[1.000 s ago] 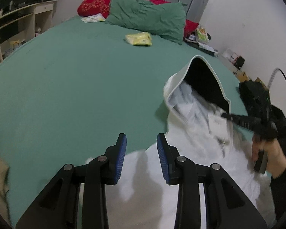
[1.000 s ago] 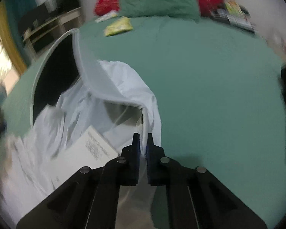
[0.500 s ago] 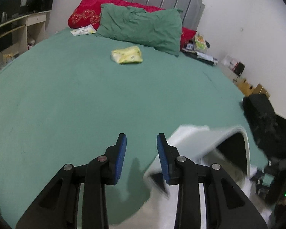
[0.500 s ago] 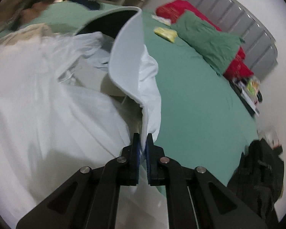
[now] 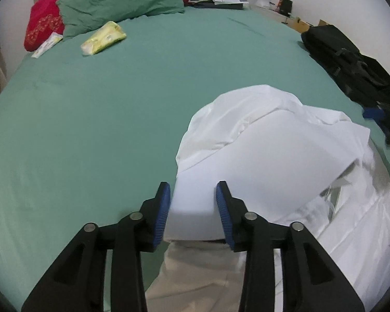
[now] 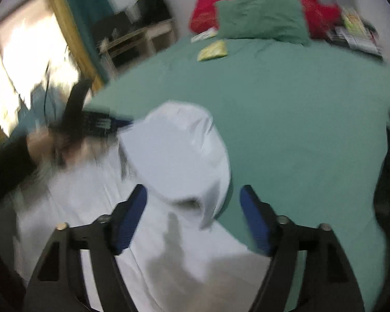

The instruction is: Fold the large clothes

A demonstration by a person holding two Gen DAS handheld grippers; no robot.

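Observation:
A large white hooded garment [image 5: 273,156] lies bunched on the green bed sheet [image 5: 104,130]. Its hood is folded down over the body. My left gripper [image 5: 193,205] hovers at the hood's near edge. Its jaws are opening, white fabric shows between the blue pads [image 5: 222,208], and I see no pinch. In the right wrist view the same garment [image 6: 174,150] is blurred. My right gripper [image 6: 193,208] is opening wide above it, with a loose flap of cloth below the gap and neither pad touching it. The left gripper [image 6: 98,123] and a hand show as a dark blur at left.
A beige cloth [image 5: 195,273] lies under the white garment's near edge. At the head of the bed are a green pillow [image 5: 122,2], a red pillow [image 5: 41,23] and a yellow packet [image 5: 104,37]. A black bag [image 5: 351,59] sits off the right edge, and a shelf unit [image 6: 137,36] stands at left.
The right gripper has let go of the hood's edge and opened wide. The hood has dropped flat onto the garment. The left gripper has swung over the hood's edge and its jaws stand wider.

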